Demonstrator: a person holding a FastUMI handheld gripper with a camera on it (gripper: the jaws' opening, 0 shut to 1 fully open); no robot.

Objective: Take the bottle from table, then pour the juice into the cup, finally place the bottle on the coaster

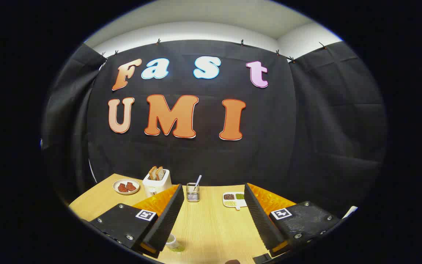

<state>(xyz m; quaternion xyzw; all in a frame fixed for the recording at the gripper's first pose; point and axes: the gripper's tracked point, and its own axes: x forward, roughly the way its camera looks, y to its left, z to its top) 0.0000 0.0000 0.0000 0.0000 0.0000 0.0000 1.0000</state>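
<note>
Bottle [174,243] stands low on the tabletop [211,223], just beside my left finger. My claw [214,194] gapes wide, empty; I should dip and centre before closing.

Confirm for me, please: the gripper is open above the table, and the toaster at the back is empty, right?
Not quite: in the gripper view the toaster holds bread slices. The rest stands: the gripper is open above the table.
</note>
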